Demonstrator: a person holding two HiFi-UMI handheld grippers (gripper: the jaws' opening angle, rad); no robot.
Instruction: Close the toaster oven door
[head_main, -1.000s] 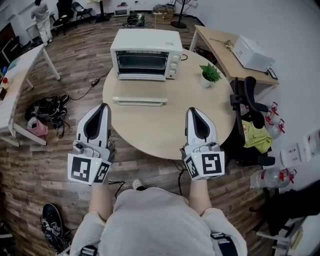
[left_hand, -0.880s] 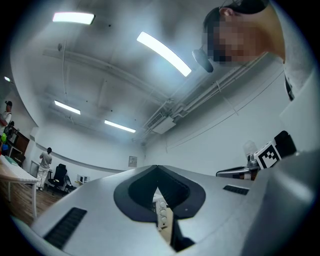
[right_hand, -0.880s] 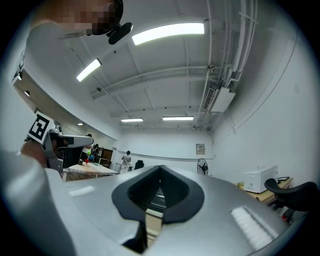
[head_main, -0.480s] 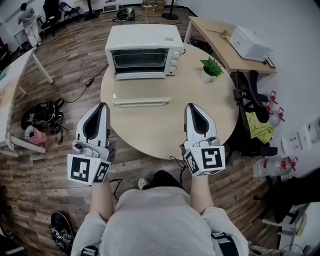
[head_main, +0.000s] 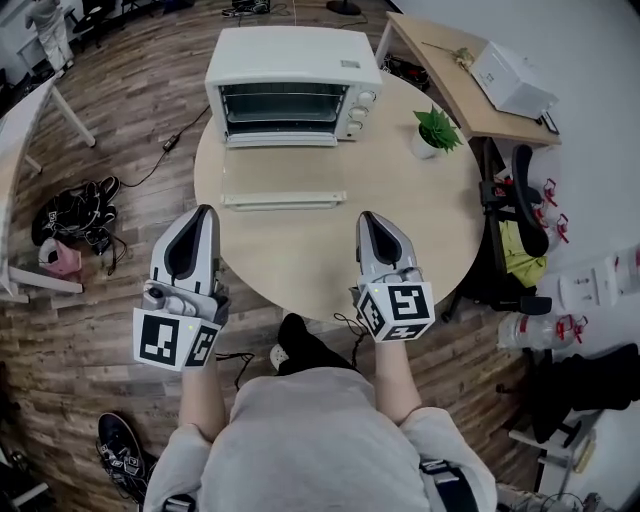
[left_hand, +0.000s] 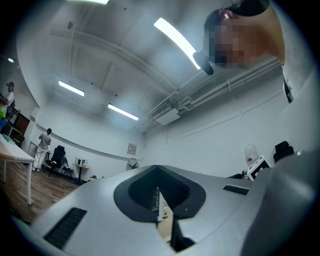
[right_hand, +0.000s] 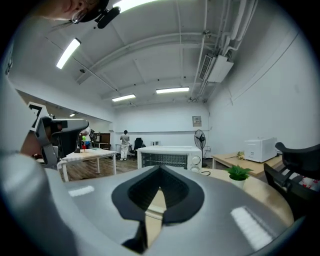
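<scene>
A white toaster oven (head_main: 290, 85) stands at the far side of the round wooden table (head_main: 300, 270). Its glass door (head_main: 283, 180) lies folded down flat, and the white handle (head_main: 283, 200) faces me. My left gripper (head_main: 207, 210) hovers shut beside the table's left front edge, holding nothing. My right gripper (head_main: 366, 216) is over the table's near part, shut and empty, well short of the handle. In the right gripper view the oven (right_hand: 167, 158) shows straight ahead past that gripper (right_hand: 159, 184). The left gripper view looks steeply upward past its own gripper (left_hand: 159, 192).
A small potted plant (head_main: 436, 132) sits on the table right of the oven. To the right are a desk with a white printer (head_main: 510, 80) and a black chair (head_main: 525, 200). Shoes (head_main: 75, 205) and a cable lie on the wood floor at left.
The table and oven have come nearer and larger in the head view. My right gripper has shifted slightly left. Both grippers stay shut.
</scene>
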